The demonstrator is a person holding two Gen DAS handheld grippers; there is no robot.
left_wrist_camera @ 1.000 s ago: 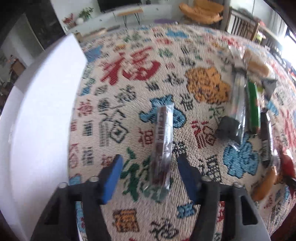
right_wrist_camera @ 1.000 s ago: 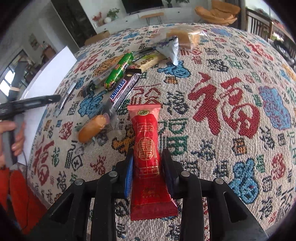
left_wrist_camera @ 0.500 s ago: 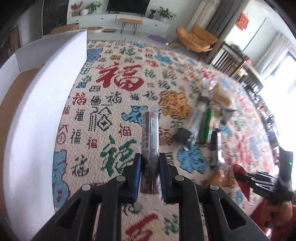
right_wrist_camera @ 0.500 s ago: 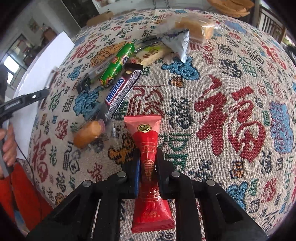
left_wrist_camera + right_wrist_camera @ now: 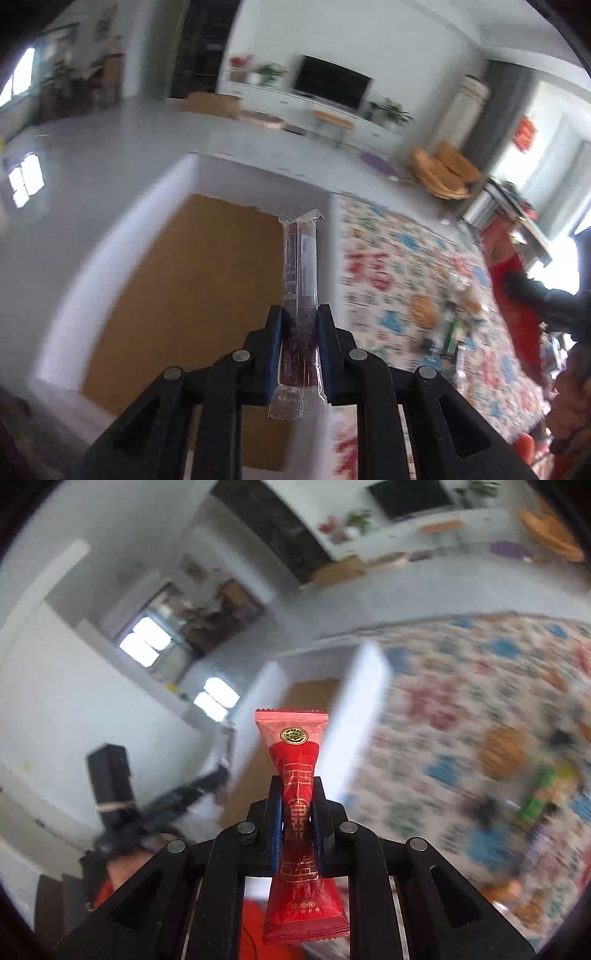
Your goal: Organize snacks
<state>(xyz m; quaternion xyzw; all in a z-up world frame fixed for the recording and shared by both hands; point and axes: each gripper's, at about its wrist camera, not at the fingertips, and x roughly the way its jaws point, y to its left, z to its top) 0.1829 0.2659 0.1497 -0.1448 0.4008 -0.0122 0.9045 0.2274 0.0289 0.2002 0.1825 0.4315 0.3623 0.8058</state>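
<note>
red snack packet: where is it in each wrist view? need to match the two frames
Left wrist: at the right edge, a blurred red snack packet held by the right gripper, above the patterned tablecloth.
Right wrist: centre of the frame, upright, the red snack packet pinched at its middle between the right gripper fingers.
Shared landmark: the open white box with a brown floor, left of centre in the left view, the white box just behind the packet in the right.

The left tongs (image 5: 299, 325) are black with blue pads, pinching a clear wrapper (image 5: 298, 295) over a dark maroon bar. The right tongs (image 5: 298, 805), likewise black and blue, hold a red packet (image 5: 295, 760) printed in gold. At three o'clock, a cream cloth (image 5: 402, 266) patterned red, blue and orange; the box (image 5: 74, 295) is white outside with a tan floor.
</note>
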